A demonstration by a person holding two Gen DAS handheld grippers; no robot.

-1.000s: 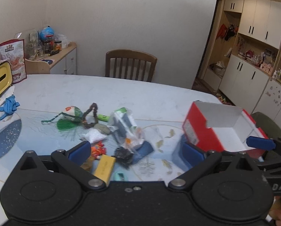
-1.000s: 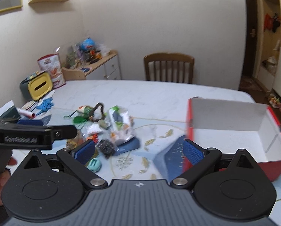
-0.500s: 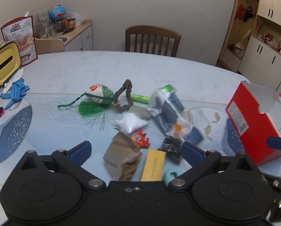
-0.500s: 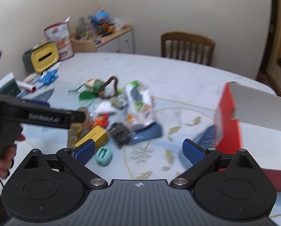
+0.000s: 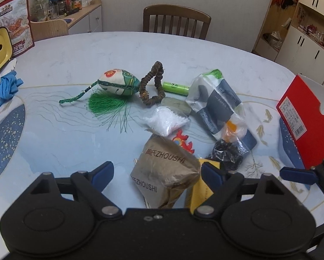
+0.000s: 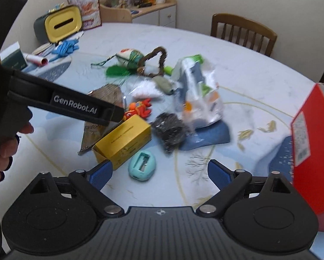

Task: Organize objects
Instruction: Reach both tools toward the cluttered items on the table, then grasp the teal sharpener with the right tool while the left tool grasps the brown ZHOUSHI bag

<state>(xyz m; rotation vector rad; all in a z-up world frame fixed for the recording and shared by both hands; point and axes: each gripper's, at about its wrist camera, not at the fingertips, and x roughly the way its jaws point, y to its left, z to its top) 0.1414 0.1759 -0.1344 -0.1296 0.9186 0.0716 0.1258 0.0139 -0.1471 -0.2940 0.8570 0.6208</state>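
Observation:
A pile of small items lies mid-table: an embroidered sachet (image 5: 118,82) with a green tassel, a brown scrunchie (image 5: 153,82), a green tube (image 5: 176,87), a bag of white granules (image 5: 166,121), a plastic bag of grey packs (image 5: 218,106), a black mesh wad (image 5: 227,153) and an orange toy (image 5: 182,139). My left gripper (image 5: 157,173) is open, with a brown paper packet (image 5: 164,169) lying between its fingers. The right gripper (image 6: 159,173) is open just behind a teal sharpener (image 6: 142,169) and a yellow box (image 6: 124,145). An open red box (image 6: 309,134) stands at the right.
A yellow-fronted tissue box (image 6: 62,25), a blue cloth (image 5: 4,86) and a snack bag (image 5: 14,26) sit at the table's left side. A wooden chair (image 5: 177,23) stands behind the table. The left tool's black housing (image 6: 75,106), held by a hand, crosses the right wrist view.
Both grippers have come down and forward toward the pile, which now looks larger. The red box has slid to the right edge of both views. Both grippers stay open.

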